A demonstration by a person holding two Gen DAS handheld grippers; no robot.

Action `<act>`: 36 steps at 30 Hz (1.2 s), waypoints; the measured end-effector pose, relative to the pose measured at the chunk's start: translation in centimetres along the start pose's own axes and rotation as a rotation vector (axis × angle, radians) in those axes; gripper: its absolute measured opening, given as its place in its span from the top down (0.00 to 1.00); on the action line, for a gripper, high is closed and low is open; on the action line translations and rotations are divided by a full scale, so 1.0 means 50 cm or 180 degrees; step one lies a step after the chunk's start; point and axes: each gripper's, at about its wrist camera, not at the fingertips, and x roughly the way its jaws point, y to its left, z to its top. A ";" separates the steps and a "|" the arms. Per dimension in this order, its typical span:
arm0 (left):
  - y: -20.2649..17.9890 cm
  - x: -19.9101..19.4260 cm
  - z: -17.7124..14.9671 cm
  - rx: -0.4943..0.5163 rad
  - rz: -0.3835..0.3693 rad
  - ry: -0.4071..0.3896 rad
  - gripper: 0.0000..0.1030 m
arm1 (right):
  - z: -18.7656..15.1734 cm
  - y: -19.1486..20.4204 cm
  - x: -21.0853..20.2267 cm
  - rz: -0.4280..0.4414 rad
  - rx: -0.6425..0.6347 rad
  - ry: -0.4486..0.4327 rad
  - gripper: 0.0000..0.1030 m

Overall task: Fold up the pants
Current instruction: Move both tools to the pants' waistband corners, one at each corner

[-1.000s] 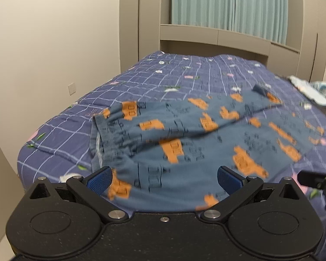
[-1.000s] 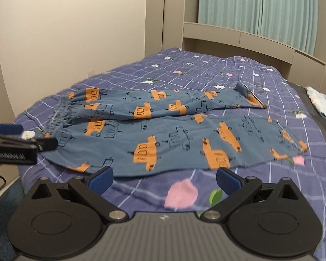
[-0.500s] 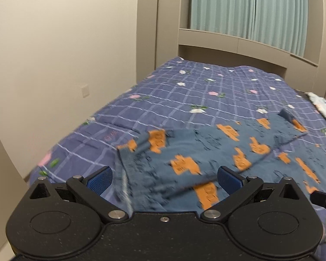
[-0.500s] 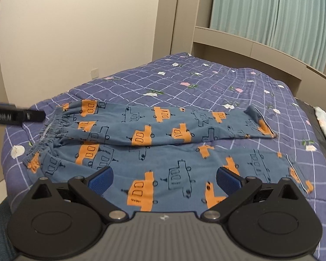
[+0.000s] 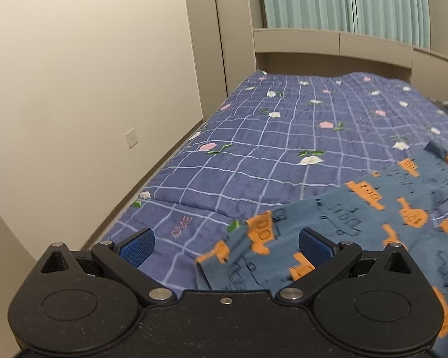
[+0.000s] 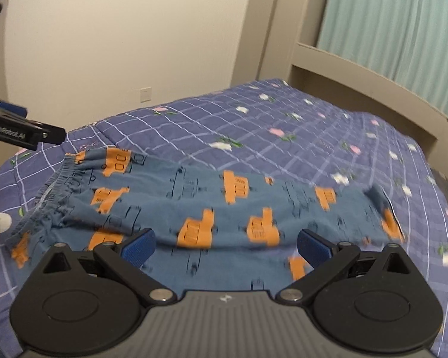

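Observation:
Blue pants with orange vehicle prints [image 6: 224, 205] lie spread on the bed, elastic waistband [image 6: 49, 191] at the left, leg ends at the right. In the left wrist view the pants [image 5: 373, 217] fill the lower right. My left gripper [image 5: 225, 243] is open above the waistband corner, nothing between its blue pads. It also shows as a black bar, the left gripper [image 6: 24, 131], at the left edge of the right wrist view. My right gripper [image 6: 225, 244] is open over the middle of the pants, holding nothing.
The bed carries a purple checked quilt with flowers [image 5: 283, 137]. A beige wall [image 5: 89, 74] runs along its left side, with a socket [image 5: 132, 137]. A beige headboard shelf [image 5: 343, 47] and green curtains [image 5: 343, 0] stand at the far end.
Both views swung left and moved in. The left gripper shifted from over the pants to the waistband corner by the left bed edge. The right gripper came nearer over the legs. Both stayed open.

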 end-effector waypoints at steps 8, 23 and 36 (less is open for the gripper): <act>0.011 0.119 0.034 0.0165 0.0075 0.0184 0.00 | 0.063 -0.043 0.152 0.0279 -0.0360 -0.0012 0.00; 0.031 0.272 0.053 0.0654 -0.0640 0.0272 0.00 | 0.151 -0.091 0.440 0.1501 -0.0855 0.0586 0.00; 0.031 0.343 0.043 0.0809 -0.1326 0.0695 0.18 | 0.166 -0.120 0.535 0.1673 -0.1010 0.0811 0.26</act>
